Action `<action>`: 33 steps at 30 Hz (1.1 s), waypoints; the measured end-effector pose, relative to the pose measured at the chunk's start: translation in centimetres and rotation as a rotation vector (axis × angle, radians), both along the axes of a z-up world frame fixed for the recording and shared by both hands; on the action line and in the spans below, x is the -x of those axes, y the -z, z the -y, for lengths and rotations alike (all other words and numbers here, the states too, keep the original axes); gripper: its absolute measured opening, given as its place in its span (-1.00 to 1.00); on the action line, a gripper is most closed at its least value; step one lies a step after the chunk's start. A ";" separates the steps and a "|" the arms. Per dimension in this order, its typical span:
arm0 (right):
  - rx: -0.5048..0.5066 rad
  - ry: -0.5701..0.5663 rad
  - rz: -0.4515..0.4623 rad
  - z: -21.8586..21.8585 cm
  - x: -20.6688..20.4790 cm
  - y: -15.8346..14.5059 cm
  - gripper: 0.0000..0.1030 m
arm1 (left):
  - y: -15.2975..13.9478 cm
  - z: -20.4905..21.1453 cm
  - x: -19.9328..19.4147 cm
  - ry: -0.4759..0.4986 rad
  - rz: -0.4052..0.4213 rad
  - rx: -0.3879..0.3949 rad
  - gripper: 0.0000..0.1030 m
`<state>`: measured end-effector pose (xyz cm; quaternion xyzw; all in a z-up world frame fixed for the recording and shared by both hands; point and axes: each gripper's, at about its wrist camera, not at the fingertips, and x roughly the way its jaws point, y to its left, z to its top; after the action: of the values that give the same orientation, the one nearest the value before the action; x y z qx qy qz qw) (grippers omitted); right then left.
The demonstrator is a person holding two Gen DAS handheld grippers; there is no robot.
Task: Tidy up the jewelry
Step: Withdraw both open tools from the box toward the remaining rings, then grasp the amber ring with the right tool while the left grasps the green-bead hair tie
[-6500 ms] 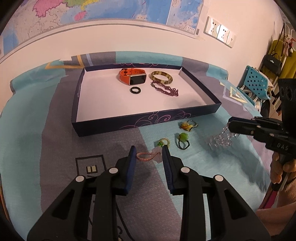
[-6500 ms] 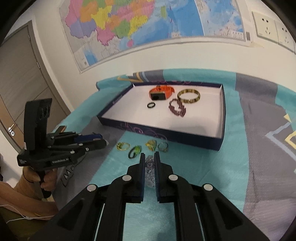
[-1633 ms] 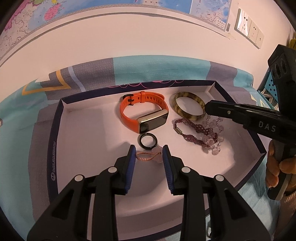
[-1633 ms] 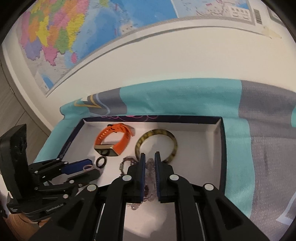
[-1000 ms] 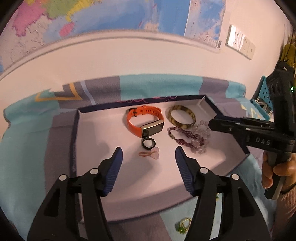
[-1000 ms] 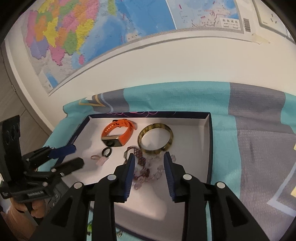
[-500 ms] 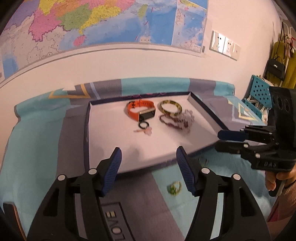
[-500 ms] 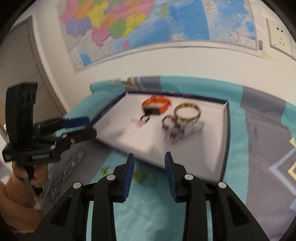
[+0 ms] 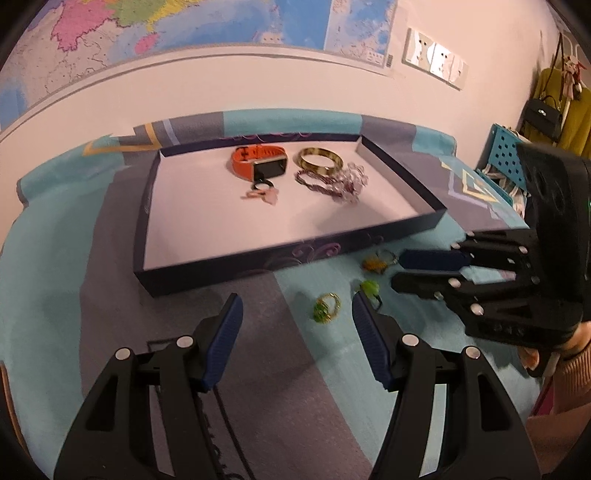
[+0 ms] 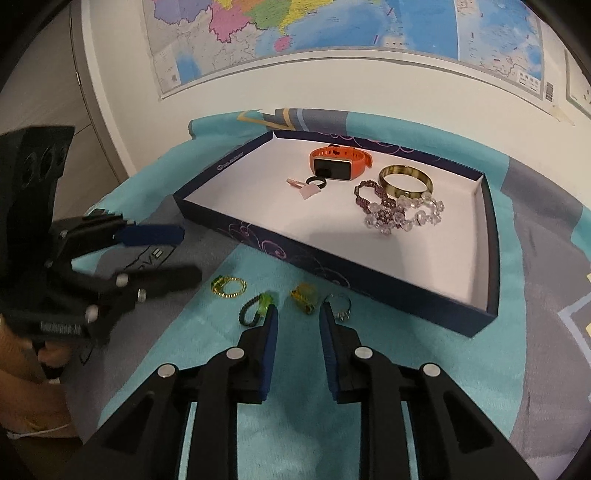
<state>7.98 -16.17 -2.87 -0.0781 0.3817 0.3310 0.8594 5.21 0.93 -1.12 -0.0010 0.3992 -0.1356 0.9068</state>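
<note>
Teal and grey cloth [image 10: 369, 424] over the surface, with a shallow navy tray [image 10: 295, 254] lying on it below a wall map [image 10: 332, 26].

Inside the tray, toward its far side:
- orange smart band [image 10: 338, 160], with a black ring [image 10: 317, 182] just in front of it
- pink charm bracelet [image 10: 304, 190] touching the black ring
- tortoiseshell bangle [image 10: 405, 182], to the right of the band
- purple beaded bracelet [image 10: 376, 201] tangled with a clear crystal bracelet [image 10: 410, 216], in front of the bangle

Outside the tray, 4 small pieces in a row on the teal cloth, close to its near wall:
- gold ring with green stone [image 10: 228, 286], farthest left in the right wrist view
- black beaded ring with a green bead [image 10: 256, 309]
- yellow-amber ring [image 10: 303, 294]
- silver ring [image 10: 340, 308], farthest right, partly hidden behind a finger

Right gripper [image 10: 295, 325]: low over the cloth, fingers apart with nothing between them, having just been closing; yellow-amber ring just beyond the gap, green-bead ring beside the left finger, silver ring beside the right one.

Left gripper [image 9: 297, 314]: fingers spread wide, empty, above the cloth; gold ring with green stone just past the gap, nearer the right finger.

Blue perforated chair [image 9: 506, 162] and hanging bags [image 9: 546, 114] at the right edge of the left wrist view.
</note>
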 end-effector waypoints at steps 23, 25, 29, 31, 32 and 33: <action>-0.041 0.029 -0.028 2.0 0.4 0.2 -0.96 | 1.1 4.7 0.1 0.189 -0.052 0.050 -0.13; -0.046 0.033 -0.035 2.4 0.6 0.3 -0.96 | 1.4 5.1 -0.4 0.193 -0.064 0.047 -0.16; -0.057 0.041 -0.040 3.1 0.9 0.5 -0.96 | 1.7 5.3 -1.4 0.171 -0.078 0.042 -0.19; -0.065 0.041 -0.042 3.3 1.1 0.5 -0.96 | 1.7 5.4 -1.8 0.160 -0.077 0.031 -0.19; -0.068 0.043 -0.041 3.4 1.1 0.5 -0.96 | 1.8 5.5 -2.1 0.158 -0.078 0.028 -0.21; -0.073 0.042 -0.041 3.5 1.1 0.5 -0.96 | 1.8 5.5 -2.2 0.155 -0.080 0.023 -0.23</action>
<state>6.91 -19.62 -3.33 -0.0319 0.3888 0.3279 0.8604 7.43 -4.55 -2.90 0.0139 0.4324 -0.2099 0.8768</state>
